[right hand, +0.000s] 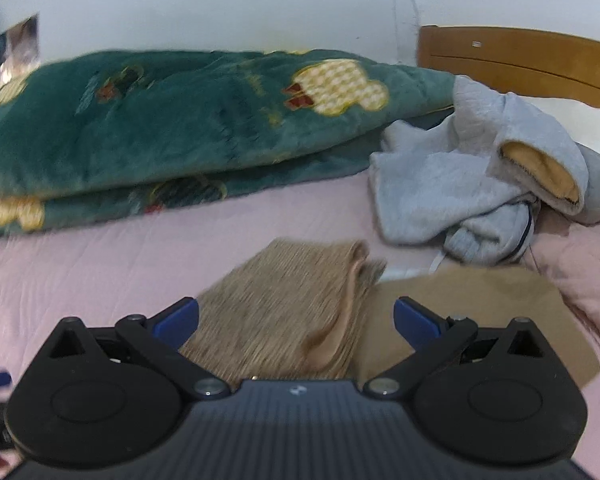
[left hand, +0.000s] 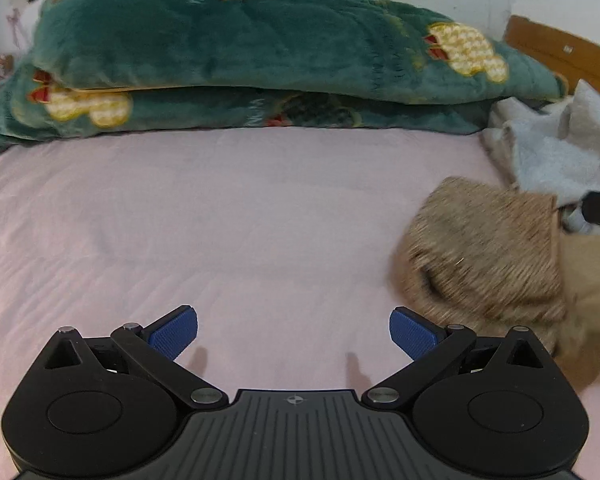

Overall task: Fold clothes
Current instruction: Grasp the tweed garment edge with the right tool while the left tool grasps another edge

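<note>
**Folded tan knit on a pink bed**

Hovering over bare pink sheet point(left hand: 220, 220), the left gripper point(left hand: 293, 334) has its jaws spread wide, holding nothing. Behind lies a folded green blanket point(left hand: 240, 48). Right of the left gripper sits the tan knit garment point(left hand: 488, 248), folded into a thick, fuzzy, ribbed bundle with a smooth lining showing at its edge. The right gripper point(right hand: 296, 322) hangs just above that garment point(right hand: 284, 304), jaws wide apart and empty. A flat brown piece point(right hand: 480, 312) lies beside it; a crumpled grey hoodie point(right hand: 460, 184) lies beyond.
</note>
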Action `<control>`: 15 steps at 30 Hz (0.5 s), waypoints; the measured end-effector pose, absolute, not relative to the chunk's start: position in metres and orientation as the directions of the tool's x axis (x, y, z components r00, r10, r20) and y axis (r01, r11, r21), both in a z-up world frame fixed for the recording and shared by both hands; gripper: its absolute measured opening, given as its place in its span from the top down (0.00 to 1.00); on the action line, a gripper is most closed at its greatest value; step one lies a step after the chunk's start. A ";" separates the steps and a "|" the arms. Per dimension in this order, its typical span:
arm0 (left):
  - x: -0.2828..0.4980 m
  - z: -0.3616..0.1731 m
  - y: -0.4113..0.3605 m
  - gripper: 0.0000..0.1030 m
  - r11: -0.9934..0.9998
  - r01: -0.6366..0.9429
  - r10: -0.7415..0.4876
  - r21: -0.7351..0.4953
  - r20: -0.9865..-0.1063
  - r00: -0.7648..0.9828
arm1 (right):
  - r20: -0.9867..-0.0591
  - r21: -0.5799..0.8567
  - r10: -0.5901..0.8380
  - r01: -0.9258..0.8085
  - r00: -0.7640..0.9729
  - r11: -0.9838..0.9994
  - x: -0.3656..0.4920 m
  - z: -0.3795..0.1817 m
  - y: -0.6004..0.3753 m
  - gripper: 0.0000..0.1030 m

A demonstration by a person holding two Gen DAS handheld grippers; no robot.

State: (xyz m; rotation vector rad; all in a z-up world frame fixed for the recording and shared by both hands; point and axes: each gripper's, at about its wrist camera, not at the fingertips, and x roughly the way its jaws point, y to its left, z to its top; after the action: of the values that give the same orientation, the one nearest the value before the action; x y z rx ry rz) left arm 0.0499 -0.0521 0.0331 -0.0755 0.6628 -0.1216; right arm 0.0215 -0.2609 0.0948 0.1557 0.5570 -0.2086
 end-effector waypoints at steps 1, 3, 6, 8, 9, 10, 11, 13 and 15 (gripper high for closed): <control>0.057 0.036 -0.062 0.00 0.990 0.088 -0.139 -0.114 -0.610 0.780 | -0.545 0.093 -0.148 0.236 0.825 0.967 0.032 0.095 -0.270 0.00; 0.070 0.038 -0.083 0.00 0.984 0.105 -0.171 -0.142 -0.615 0.770 | -0.564 0.101 -0.129 0.223 0.816 0.970 0.052 0.094 -0.285 0.00; 0.090 0.033 -0.115 0.00 0.983 0.110 -0.177 -0.145 -0.631 0.755 | -0.612 0.096 -0.103 0.203 0.784 0.975 0.085 0.082 -0.304 0.00; 0.102 0.026 -0.135 0.01 0.986 0.110 -0.166 -0.127 -0.647 0.744 | -0.644 0.067 -0.106 0.194 0.758 0.979 0.104 0.072 -0.310 0.01; 0.106 0.023 -0.142 0.01 0.987 0.110 -0.163 -0.121 -0.654 0.739 | -0.651 0.048 -0.114 0.190 0.751 0.981 0.111 0.066 -0.311 0.01; 0.110 0.019 -0.148 0.01 0.987 0.111 -0.160 -0.116 -0.662 0.732 | -0.663 0.028 -0.115 0.177 0.740 0.984 0.119 0.060 -0.310 0.01; 0.115 0.015 -0.153 0.01 0.988 0.106 -0.152 -0.110 -0.672 0.725 | -0.676 0.007 -0.115 0.163 0.728 0.987 0.127 0.054 -0.310 0.01; 0.125 0.004 -0.158 0.02 0.992 0.090 -0.130 -0.094 -0.695 0.707 | -0.696 -0.030 -0.132 0.156 0.706 0.987 0.138 0.044 -0.308 0.04; 0.136 -0.007 -0.157 0.02 0.993 0.065 -0.115 -0.098 -0.709 0.695 | -0.710 -0.054 -0.141 0.146 0.690 0.988 0.146 0.034 -0.308 0.07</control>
State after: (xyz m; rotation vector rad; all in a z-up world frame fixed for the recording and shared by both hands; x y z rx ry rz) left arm 0.1359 -0.1575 -0.0065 -0.0666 0.7956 -0.1010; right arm 0.1458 -0.3079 0.0340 0.0071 0.7937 -0.1604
